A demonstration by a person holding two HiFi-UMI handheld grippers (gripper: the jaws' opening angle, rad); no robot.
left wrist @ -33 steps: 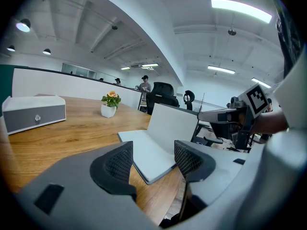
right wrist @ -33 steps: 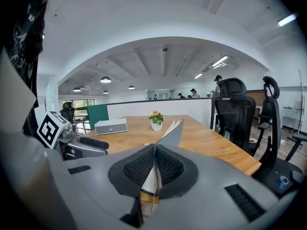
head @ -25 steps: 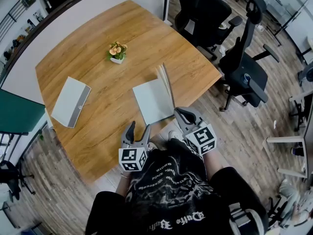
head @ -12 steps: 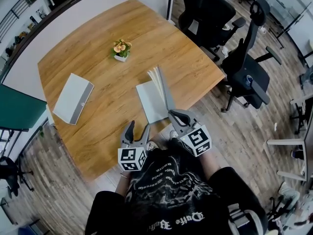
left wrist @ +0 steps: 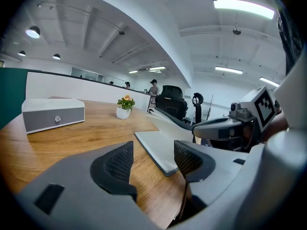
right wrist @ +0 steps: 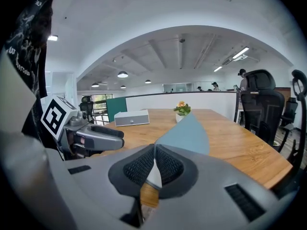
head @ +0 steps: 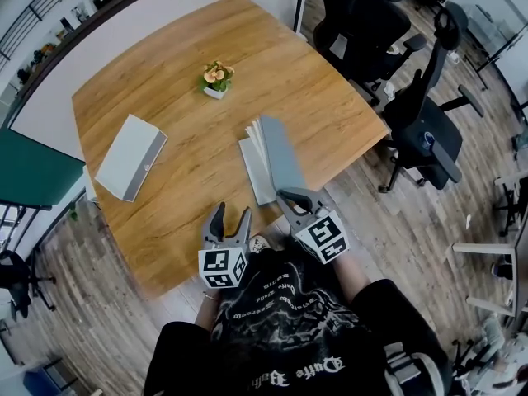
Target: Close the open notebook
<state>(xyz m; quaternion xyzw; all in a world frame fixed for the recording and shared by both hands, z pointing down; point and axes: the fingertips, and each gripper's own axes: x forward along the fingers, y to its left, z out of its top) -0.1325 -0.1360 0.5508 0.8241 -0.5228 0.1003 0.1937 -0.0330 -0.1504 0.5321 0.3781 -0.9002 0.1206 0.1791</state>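
Note:
The notebook (head: 279, 162) lies near the front edge of the wooden table (head: 165, 73). Its grey-blue cover (right wrist: 187, 131) slants low over the white pages (head: 250, 162). My right gripper (head: 289, 196) is shut on the cover's near edge, and the right gripper view shows the thin cover pinched between the pads (right wrist: 154, 166). My left gripper (head: 231, 217) hovers open at the table's front edge, just left of the notebook (left wrist: 158, 145), with nothing between its pads (left wrist: 153, 161).
A grey-white box (head: 130, 157) lies at the table's left side. A small potted flower (head: 216, 79) stands towards the back. Black office chairs (head: 421, 122) crowd the floor right of the table. The person's dark shirt fills the bottom of the head view.
The cover stood nearly upright and now leans far left over the pages. My right gripper moved left and down with it. The left gripper barely shifted.

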